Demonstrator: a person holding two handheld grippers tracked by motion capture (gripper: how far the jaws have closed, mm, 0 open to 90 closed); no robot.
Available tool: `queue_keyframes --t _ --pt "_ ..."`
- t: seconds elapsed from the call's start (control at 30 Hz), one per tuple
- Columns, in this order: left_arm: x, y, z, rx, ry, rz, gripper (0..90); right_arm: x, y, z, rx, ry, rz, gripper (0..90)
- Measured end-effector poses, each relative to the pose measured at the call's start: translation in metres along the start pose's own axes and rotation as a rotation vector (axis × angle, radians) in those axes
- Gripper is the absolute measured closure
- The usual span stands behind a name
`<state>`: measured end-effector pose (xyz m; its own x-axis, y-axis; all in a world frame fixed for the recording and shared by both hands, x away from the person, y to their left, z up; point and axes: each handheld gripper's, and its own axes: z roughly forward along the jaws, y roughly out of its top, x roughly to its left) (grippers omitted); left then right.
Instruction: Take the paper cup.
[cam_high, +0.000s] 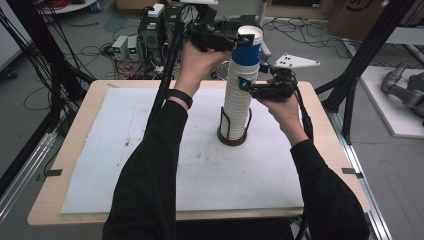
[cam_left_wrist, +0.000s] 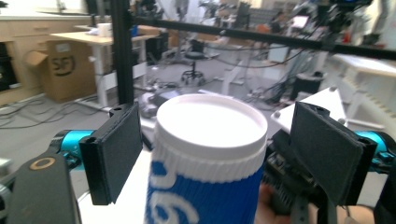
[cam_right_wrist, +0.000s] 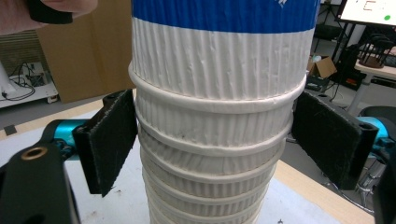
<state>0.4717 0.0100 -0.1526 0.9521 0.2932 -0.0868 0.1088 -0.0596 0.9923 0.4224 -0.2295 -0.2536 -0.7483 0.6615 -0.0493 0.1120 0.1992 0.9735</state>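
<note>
The left gripper (cam_high: 235, 41) is up high at the top of a tall stack of paper cups (cam_high: 239, 102), and its two black jaws sit one on each side of the blue cup (cam_high: 248, 50), the top one. In the left gripper view there is a small gap between each black pad and the blue cup (cam_left_wrist: 205, 158), so the jaws are partly open and do not seem to squeeze it yet. The blue cup has a white rim and is still sitting in the white cups under it. The stack stands straight up in a dark round holder (cam_high: 233, 136) near the middle of the white mat (cam_high: 150, 150) on the wooden table (cam_high: 60, 165). To the right, the right gripper (cam_high: 245, 86) is lower down, at the middle of the stack. In the right gripper view its jaws are wide, with the white cups (cam_right_wrist: 210, 154) between them, and the pads look like they are right up against the cup sides. I think it is holding the stack steady, but I cannot be fully sure how hard it presses. So the job looks like taking the top cup off the pile. Both grippers are in place. What is left is to close on the blue cup, lift it off, and set it down somewhere.
</note>
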Motion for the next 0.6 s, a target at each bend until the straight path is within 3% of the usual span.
queue_keyframes --t 0.3,0.4,0.6 --pt "0.0038 -0.0019 0.0052 0.02 0.015 -0.006 18.5 0.0004 0.0001 -0.0004 0.003 -0.002 -0.004 15.8" --pt "0.005 -0.0022 0.0049 0.02 0.006 -0.003 26.3 0.0006 0.0 -0.0003 0.001 0.0 -0.003 15.8" --pt "0.0051 -0.002 0.0054 0.016 -0.006 -0.004 29.5 0.0005 0.0001 -0.0003 0.003 -0.003 -0.004 15.9"
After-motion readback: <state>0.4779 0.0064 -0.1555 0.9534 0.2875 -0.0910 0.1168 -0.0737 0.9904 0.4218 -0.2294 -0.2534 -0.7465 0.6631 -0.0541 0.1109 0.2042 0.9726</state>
